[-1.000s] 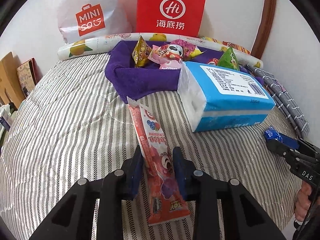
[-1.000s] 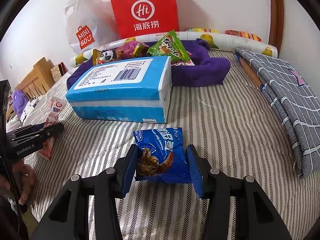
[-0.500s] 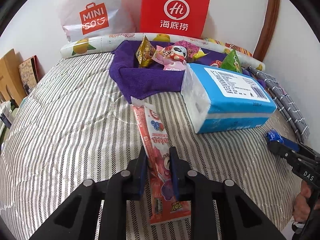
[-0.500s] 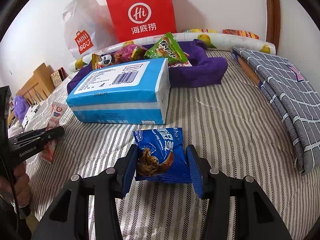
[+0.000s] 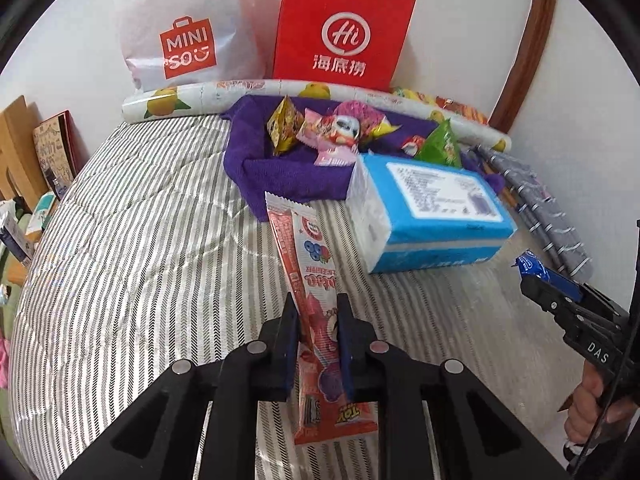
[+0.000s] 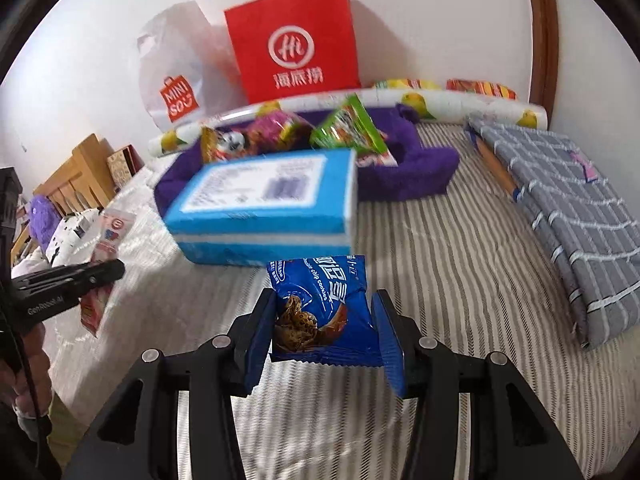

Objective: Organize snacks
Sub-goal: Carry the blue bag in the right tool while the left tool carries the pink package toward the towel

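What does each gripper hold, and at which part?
Left gripper: long red snack stick packet, at its lower middle. Right gripper: blue cookie packet, by both side edges.

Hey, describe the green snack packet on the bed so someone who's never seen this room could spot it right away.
Find the red paper bag against the wall, then the purple towel bunched on the striped bed below it. The green snack packet stands tilted on that towel just behind the blue tissue pack; it is the only bright green wrapper among the pink and yellow ones.

A bed under a grey-and-white striped quilt (image 5: 132, 264) carries a blue-and-white tissue pack (image 5: 432, 216), a purple towel (image 5: 280, 172), a lemon-printed roll (image 5: 180, 100) and a folded grey checked cloth (image 6: 568, 200).
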The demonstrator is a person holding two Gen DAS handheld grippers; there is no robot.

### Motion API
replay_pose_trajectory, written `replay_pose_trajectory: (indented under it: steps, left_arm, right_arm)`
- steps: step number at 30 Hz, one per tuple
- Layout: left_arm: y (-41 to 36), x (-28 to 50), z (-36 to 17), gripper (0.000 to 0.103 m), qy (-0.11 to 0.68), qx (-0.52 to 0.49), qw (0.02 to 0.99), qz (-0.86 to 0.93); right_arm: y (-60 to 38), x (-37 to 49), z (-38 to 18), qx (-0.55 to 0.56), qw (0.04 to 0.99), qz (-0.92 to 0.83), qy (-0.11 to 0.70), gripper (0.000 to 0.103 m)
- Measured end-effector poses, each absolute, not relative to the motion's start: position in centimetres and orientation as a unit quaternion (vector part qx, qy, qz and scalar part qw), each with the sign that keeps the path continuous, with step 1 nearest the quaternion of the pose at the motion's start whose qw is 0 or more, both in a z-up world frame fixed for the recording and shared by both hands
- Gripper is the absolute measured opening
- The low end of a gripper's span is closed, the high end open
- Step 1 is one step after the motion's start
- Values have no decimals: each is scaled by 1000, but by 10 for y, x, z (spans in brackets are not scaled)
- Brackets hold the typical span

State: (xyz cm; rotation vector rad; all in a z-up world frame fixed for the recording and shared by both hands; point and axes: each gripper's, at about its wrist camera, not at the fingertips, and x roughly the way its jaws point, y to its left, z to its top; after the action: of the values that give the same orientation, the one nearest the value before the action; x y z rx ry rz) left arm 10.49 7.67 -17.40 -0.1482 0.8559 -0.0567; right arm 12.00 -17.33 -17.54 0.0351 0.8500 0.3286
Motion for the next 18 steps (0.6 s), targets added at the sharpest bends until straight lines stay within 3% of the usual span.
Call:
replay_pose_trajectory:
  steps: [18]
  left_arm:
    - [74, 98, -118, 17, 370, -79, 925, -40]
  right_arm:
    - [-153, 105, -107, 7, 916, 159, 368, 48]
